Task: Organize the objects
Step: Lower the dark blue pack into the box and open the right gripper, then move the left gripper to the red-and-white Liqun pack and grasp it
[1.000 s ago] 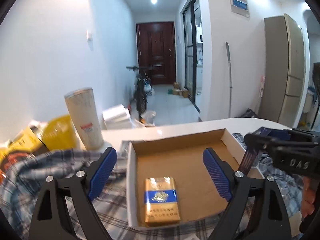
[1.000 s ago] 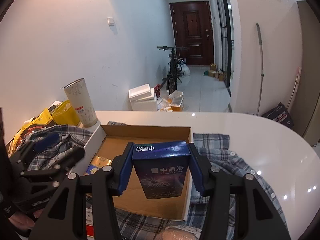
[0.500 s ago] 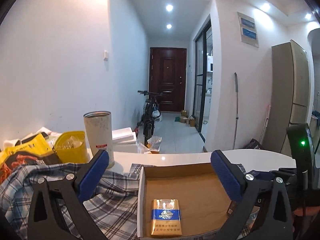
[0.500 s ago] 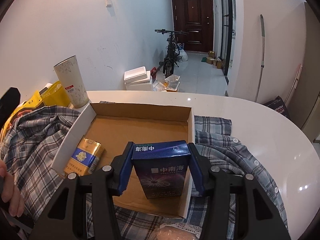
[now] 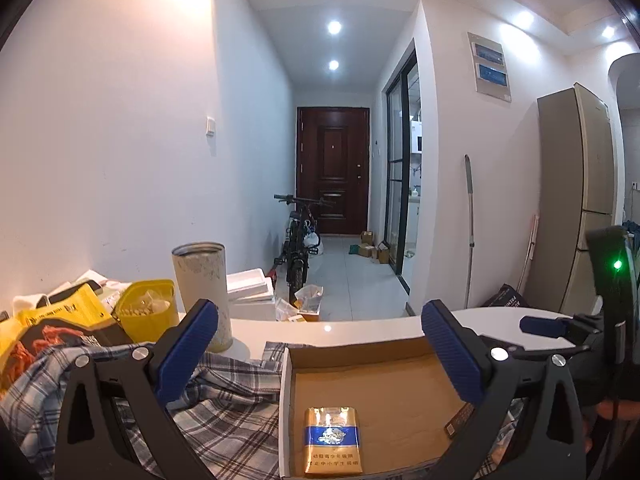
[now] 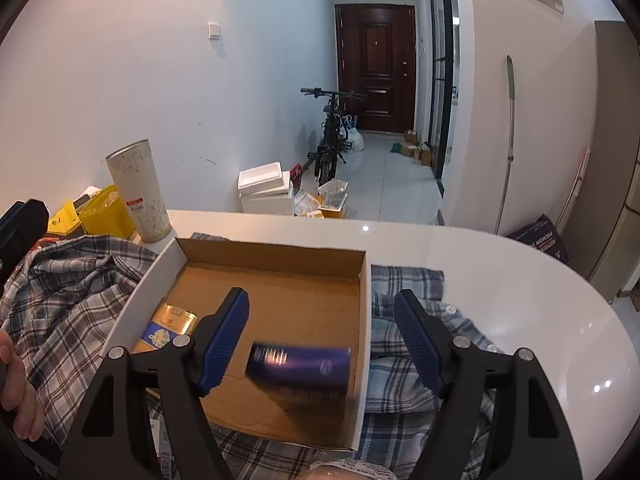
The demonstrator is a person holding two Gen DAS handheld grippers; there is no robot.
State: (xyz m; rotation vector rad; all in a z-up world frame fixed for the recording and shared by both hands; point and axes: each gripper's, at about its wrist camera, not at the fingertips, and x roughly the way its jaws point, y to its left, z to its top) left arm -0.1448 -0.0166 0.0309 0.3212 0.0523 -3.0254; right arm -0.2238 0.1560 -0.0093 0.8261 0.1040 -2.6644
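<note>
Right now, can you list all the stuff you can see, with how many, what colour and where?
shallow cardboard box: one, brown inside, white outside, on plaid cloth
gold cigarette pack: one, lying in box, left side
dark blue cigarette pack: one, blurred, in box, right side
plaid shirt cloth: grey-white, under box
tall cream tumbler: one, behind box
yellow tub: one, beside tumbler
white table: one
black bicycle: one, hallway
left gripper: open, empty
right gripper: jaws just opened, pack released

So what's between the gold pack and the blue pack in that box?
Only bare cardboard floor of the box separates the gold pack and the blurred blue pack, in the right wrist view.
</note>
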